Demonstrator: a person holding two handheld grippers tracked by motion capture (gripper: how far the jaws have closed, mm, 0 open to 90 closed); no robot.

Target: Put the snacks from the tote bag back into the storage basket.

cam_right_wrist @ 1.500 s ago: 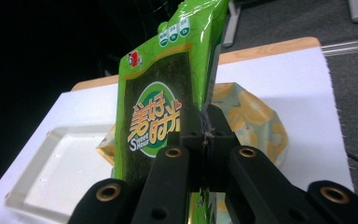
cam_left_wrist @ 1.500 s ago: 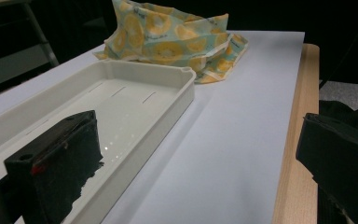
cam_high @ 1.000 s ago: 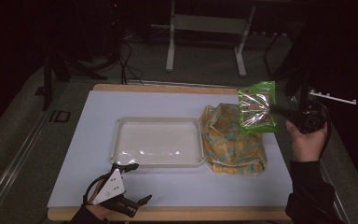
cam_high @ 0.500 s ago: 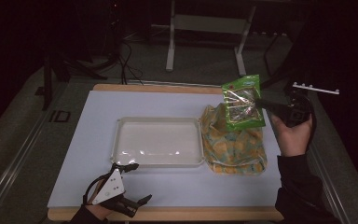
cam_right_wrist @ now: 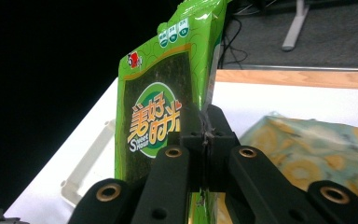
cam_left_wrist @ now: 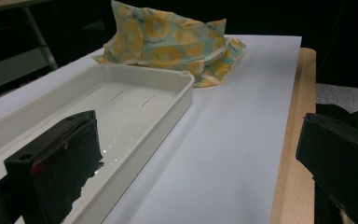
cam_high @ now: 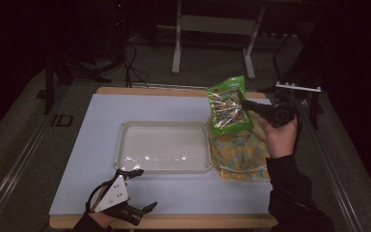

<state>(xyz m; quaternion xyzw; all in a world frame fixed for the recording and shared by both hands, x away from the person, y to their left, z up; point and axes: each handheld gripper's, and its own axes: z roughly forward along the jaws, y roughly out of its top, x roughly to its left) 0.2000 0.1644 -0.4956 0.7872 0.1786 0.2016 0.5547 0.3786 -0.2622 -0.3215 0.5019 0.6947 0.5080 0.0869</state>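
Right hand-held gripper [cam_high: 247, 104] pinches the edge of a green seaweed snack packet [cam_high: 229, 106], jaws clamped tight on it in the right gripper view; the packet hangs in the air above the yellow-patterned cloth bag [cam_high: 240, 154], on the tray side of that gripper. Likely goal: the white plastic tray [cam_high: 163, 166], below and beyond the packet. Best to carry it level over the tray's near rim, lower it flat, then release. Left hand-held gripper [cam_high: 137, 210] rests jaws apart, empty, at the worktop [cam_high: 101, 116] front edge, well clear. The bag crowds the tray's side; a low packet corner could snag it.
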